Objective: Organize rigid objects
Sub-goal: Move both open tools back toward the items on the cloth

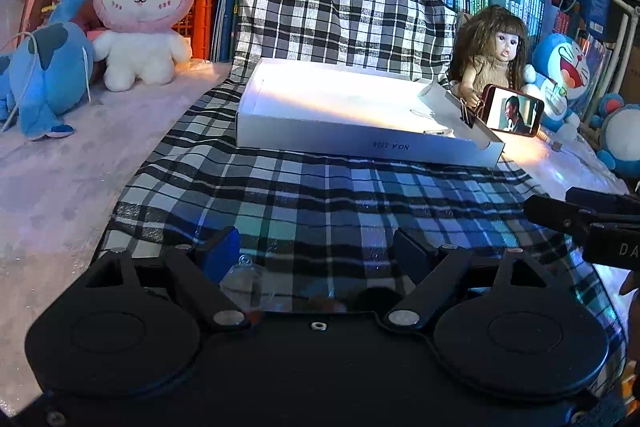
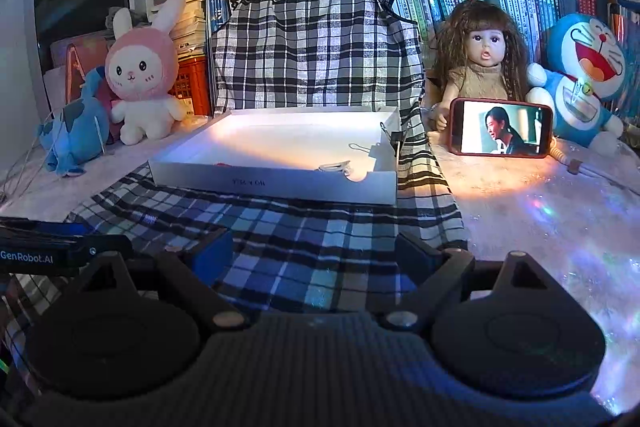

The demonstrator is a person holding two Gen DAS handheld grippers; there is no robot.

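Observation:
A shallow white box (image 1: pixel 360 143) (image 2: pixel 276 183) lies on a checked cloth (image 1: pixel 320 195) (image 2: pixel 304 239) ahead of both grippers. Inside it are a black binder clip (image 1: pixel 466 111) (image 2: pixel 386 139) on its right wall and a few small items (image 2: pixel 336 167) near the front right corner. My left gripper (image 1: pixel 316 253) stands open low over the cloth. A small clear rounded object (image 1: pixel 246 279) lies just inside its left finger, and the pads do not press on it. My right gripper (image 2: pixel 314 255) is open with only cloth between its fingers. Each gripper shows at the edge of the other's view.
A pink rabbit plush (image 1: pixel 144 11) (image 2: pixel 142 75) and a blue plush (image 1: pixel 44 75) sit at the left. At the right are a doll (image 1: pixel 492 55) (image 2: pixel 480 63), a lit phone (image 1: pixel 514 111) (image 2: pixel 500 127) and a Doraemon plush (image 2: pixel 584 79). Books and red crates line the back.

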